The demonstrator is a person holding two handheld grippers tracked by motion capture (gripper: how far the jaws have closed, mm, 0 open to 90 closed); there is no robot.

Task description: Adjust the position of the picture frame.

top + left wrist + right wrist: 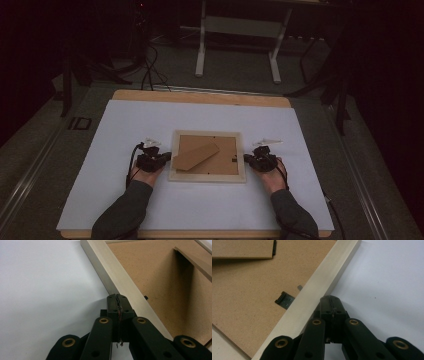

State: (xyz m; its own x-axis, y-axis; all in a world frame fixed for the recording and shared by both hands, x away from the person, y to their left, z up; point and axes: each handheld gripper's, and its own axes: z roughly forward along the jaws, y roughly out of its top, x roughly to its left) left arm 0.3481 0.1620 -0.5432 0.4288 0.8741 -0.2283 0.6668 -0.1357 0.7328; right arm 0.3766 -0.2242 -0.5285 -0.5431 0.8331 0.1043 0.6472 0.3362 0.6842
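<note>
Lying face down mid-bench on white paper, the frame has its brown backing and stand upward. Left tongs are pressed together, tips against its left rail. Right tongs are likewise pressed together, tips against the right rail, near a black clip.

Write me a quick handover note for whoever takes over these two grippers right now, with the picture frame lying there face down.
Left gripper: jaws shut, empty, tips at the frame's left rail.
Right gripper: jaws shut, empty, tips at the right rail.
Picture frame: face down mid-table on the white sheet, brown backing board up, its stand flap lying across it.
A black retaining tab sits on the backing by the right rail.
Done: both grippers flank the frame.
Left: the backing appears still in place; the tabs probably come next.
</note>
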